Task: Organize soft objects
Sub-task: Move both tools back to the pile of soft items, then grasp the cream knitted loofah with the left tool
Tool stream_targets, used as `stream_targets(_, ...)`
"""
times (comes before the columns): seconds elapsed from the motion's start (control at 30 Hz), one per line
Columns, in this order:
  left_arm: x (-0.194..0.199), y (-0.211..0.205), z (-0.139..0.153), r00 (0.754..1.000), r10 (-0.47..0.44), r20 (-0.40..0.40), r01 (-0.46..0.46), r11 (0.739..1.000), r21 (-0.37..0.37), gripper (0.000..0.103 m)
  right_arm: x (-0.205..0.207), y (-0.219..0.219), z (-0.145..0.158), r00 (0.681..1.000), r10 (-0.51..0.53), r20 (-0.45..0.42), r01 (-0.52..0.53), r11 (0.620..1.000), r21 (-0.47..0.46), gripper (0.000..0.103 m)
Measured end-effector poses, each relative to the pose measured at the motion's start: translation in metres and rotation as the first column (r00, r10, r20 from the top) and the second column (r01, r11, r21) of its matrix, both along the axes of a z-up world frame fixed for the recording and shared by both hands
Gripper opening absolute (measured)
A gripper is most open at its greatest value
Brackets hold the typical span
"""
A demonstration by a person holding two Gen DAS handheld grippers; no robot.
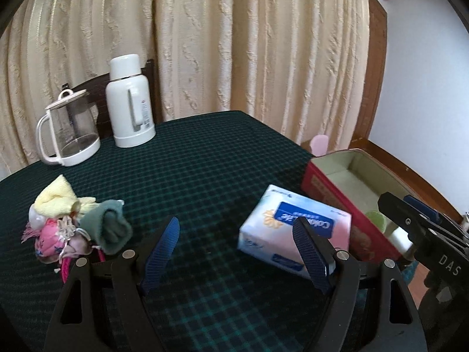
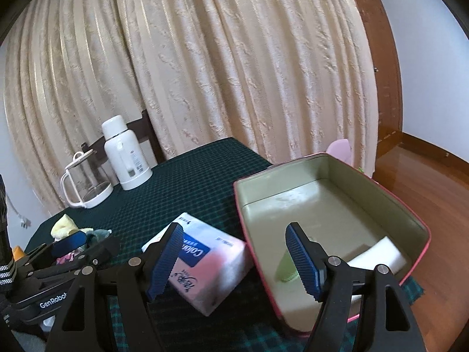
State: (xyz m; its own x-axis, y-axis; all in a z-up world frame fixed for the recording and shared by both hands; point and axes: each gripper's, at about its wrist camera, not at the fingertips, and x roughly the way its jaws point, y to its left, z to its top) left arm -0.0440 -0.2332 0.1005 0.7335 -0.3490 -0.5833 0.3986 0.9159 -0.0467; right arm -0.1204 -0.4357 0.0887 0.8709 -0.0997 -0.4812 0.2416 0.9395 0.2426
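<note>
The left gripper [image 1: 236, 252] hangs over the green checked tablecloth [image 1: 190, 158] with its 2 blue-padded jaws spread wide and nothing between them. The right gripper [image 2: 239, 259] is likewise spread and empty, poised over the near corner of a red tin [image 2: 422, 228], its left pad in front of a tissue pack [image 2: 211, 264] and its right pad over the tin's pale inside. The tissue pack lies flat on the cloth just beside the tin's left wall, white and pink with a blue label. Inside the tin, at its near end, rest a white block [image 2: 378, 252] and a light green piece [image 2: 285, 270]. To the left on the cloth sits a pile of soft things [image 1: 73, 223]: a yellow cloth on top, a rolled green sock to the right, a pink flowered pouch below, all touching. Farther back, near the table's far left edge, stand a glass pitcher [image 1: 70, 135] with a white handle and, just beside it, a white flask [image 1: 129, 102]. A cream curtain [image 1: 234, 44] hangs behind the table.
</note>
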Motion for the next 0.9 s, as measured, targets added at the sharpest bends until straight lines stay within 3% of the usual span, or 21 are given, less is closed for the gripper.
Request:
stream_targets(0.43,0.011,0.072,-0.001,0.990,0.139,-0.016,-0.139,0.989,-0.042,0.081,0.025,0.046,0.002,0.992,0.125,-0.018,-0.125,0.992,-0.013,0.077)
stream_targets(0.9,0.034,0.174,-0.005,0.937,0.347,-0.032,-0.349,0.934,-0.081,0.083,0.044,0.098,-0.005,0.966,0.253,-0.059,-0.254,0.967,-0.007,0.078)
